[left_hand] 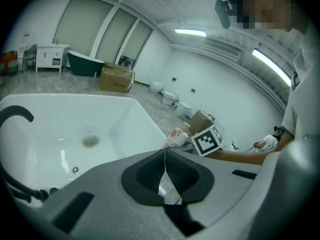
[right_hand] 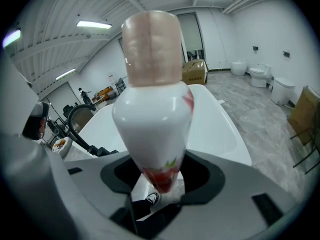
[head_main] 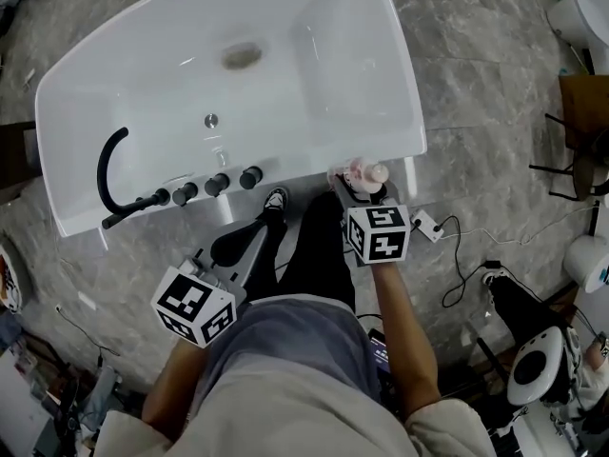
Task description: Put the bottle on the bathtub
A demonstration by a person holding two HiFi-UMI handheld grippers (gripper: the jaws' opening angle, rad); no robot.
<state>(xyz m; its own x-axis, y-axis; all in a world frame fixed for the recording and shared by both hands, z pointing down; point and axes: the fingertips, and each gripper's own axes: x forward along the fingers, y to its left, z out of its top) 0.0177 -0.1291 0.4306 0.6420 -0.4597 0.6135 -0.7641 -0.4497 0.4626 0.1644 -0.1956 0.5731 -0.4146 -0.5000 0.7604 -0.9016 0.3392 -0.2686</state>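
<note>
A white bottle [head_main: 364,173] with a pinkish cap and red print is clamped at its base in my right gripper [head_main: 362,188], which is shut on it. It hangs over the near right corner of the white bathtub [head_main: 407,112], just at the rim. In the right gripper view the bottle [right_hand: 152,109] stands upright between the jaws of the right gripper [right_hand: 157,184], cap up. My left gripper [head_main: 245,244] is lower left, over the person's leg, short of the tub. The left gripper [left_hand: 165,154] has its jaws shut with nothing in them, and the bottle [left_hand: 176,137] shows beyond it.
A black faucet [head_main: 112,177] and three black knobs [head_main: 217,184] sit on the tub's near ledge; the drain [head_main: 242,55] lies mid-basin. A power strip with cable [head_main: 428,225] lies on the stone floor. A wooden chair [head_main: 580,112] and toilets [head_main: 538,360] stand right.
</note>
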